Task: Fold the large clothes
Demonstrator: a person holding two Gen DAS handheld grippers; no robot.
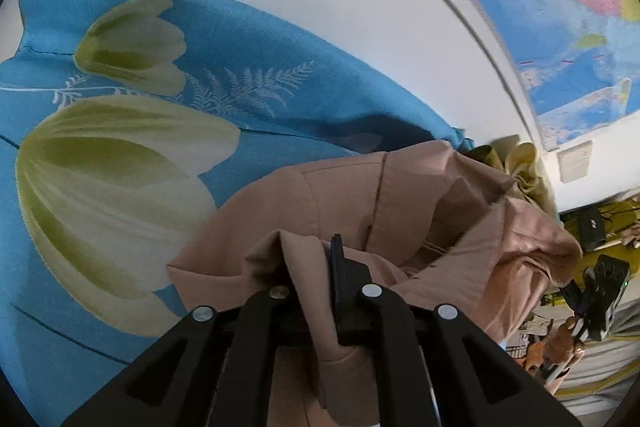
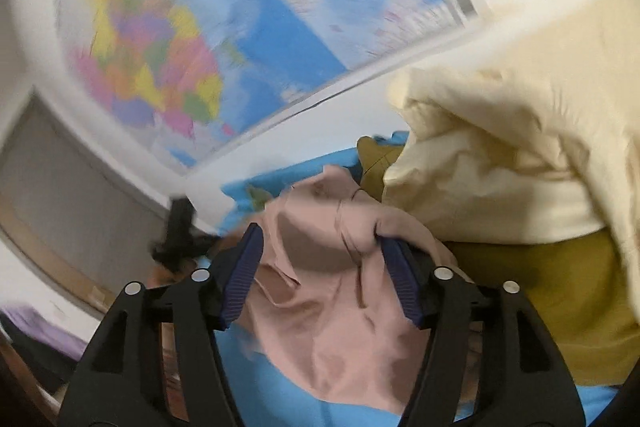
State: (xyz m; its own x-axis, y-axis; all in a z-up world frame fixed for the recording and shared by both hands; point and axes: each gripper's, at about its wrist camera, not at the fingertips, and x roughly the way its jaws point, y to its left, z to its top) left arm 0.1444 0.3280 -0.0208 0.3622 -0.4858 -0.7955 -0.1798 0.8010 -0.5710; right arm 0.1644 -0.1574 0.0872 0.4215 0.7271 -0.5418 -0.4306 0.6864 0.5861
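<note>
Left gripper (image 1: 316, 279): closed on a fold of the dusty-pink cotton garment (image 1: 400, 211).
Right gripper (image 2: 320, 267): jaws apart, pink cloth loose between.
Garment: heaped on the blue tulip-print sheet (image 1: 120, 187).
Risk: one-sided hold; bunching is likely.

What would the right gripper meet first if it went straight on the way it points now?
Probably the pink garment: it lies bunched between the open fingers of the right gripper and ahead of them. Depth is hard to judge.
</note>
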